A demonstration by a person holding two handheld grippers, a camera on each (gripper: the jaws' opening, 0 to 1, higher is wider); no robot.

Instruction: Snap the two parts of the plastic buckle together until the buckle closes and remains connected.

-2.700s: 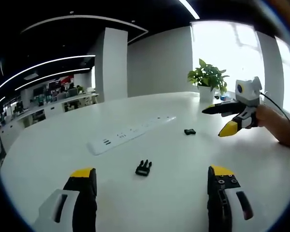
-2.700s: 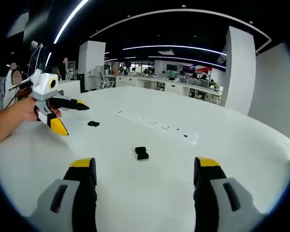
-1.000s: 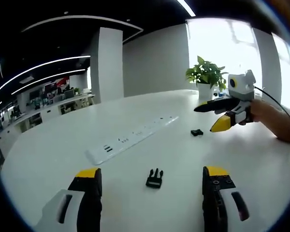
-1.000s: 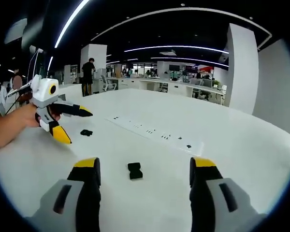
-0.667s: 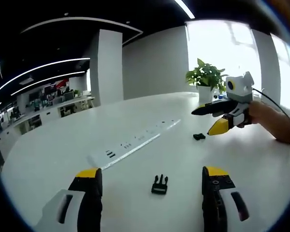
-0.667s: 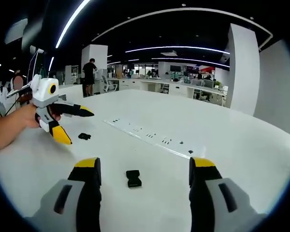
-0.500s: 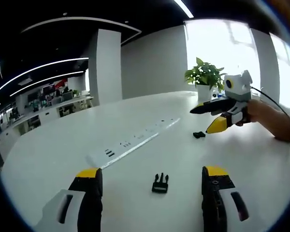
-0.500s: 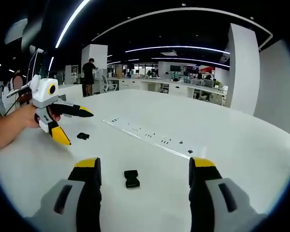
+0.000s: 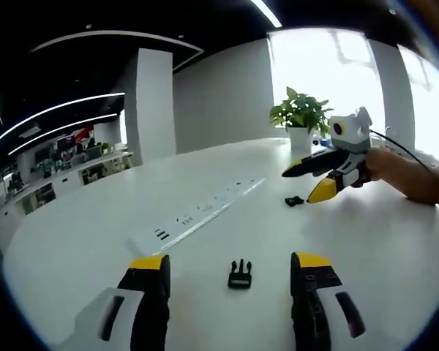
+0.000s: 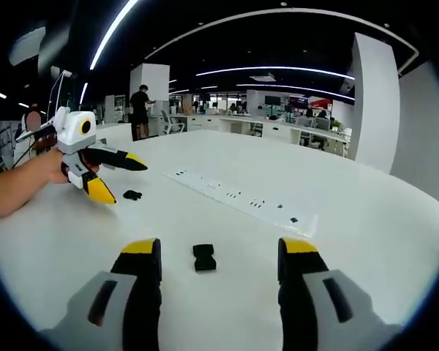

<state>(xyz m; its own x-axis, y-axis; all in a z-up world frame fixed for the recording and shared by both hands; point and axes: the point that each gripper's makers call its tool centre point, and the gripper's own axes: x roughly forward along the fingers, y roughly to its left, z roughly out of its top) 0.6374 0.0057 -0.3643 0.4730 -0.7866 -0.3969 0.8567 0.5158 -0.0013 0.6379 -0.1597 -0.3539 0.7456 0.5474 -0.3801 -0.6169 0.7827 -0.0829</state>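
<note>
Black pronged plastic buckle half (image 9: pixel 240 274) lies between my wide left tongs (image 9: pixel 230 265); black socket half (image 10: pixel 204 257) lies between my wide right tongs (image 10: pixel 218 248) on the white worktop (image 9: pixel 395 248).

On the white bench (image 9: pixel 395 256), the pronged buckle half (image 9: pixel 239 274) lies between the left gripper's (image 9: pixel 230 265) spread fingers (image 9: pixel 152 278). Beyond, the right gripper (image 9: pixel 313 181) hovers, seemingly open, just beside the other buckle half (image 9: pixel 293 200).

Open-plan office: white table (image 9: pixel 395 241) in the foreground, potted plant (image 9: pixel 300 117) before a bright window (image 9: pixel 329 73) at upper right, white pillar (image 10: pixel 373 102), ceiling light strips (image 10: pixel 271 71).
</note>
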